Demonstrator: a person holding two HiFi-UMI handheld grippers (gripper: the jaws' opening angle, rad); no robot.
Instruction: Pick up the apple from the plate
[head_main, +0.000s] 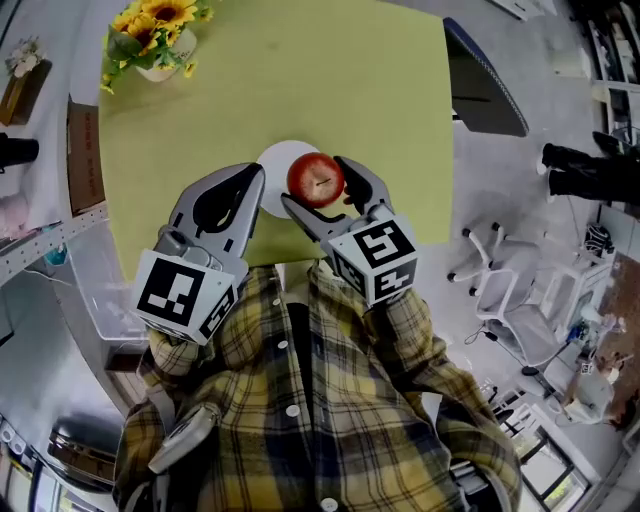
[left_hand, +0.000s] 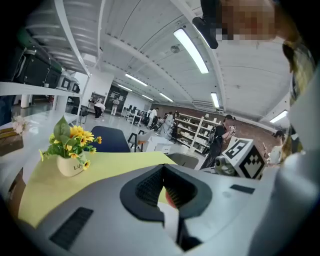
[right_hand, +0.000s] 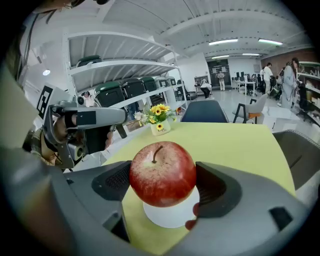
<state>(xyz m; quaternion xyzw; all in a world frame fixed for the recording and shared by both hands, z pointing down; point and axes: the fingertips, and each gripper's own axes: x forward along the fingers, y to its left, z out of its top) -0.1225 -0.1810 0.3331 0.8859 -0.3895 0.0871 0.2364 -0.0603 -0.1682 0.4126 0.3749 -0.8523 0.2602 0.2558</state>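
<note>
A red apple (head_main: 316, 180) (right_hand: 162, 173) sits between the two jaws of my right gripper (head_main: 318, 185) (right_hand: 163, 186), which is shut on it. The apple hangs just above a small white plate (head_main: 274, 163) (right_hand: 170, 218) on the yellow-green table (head_main: 300, 80). My left gripper (head_main: 254, 180) (left_hand: 168, 194) rests at the plate's left edge, its jaws closed together with nothing in them. Through the small gap between its pads, a sliver of red apple and white plate shows. The right gripper view also shows the left gripper (right_hand: 107, 117) off to the left.
A white pot of yellow sunflowers (head_main: 158, 38) (left_hand: 70, 150) (right_hand: 159, 122) stands at the table's far left corner. A dark blue chair (head_main: 485, 80) is at the far right side. A white swivel chair (head_main: 500, 275) stands on the floor to the right. Shelving (head_main: 40, 240) runs along the left.
</note>
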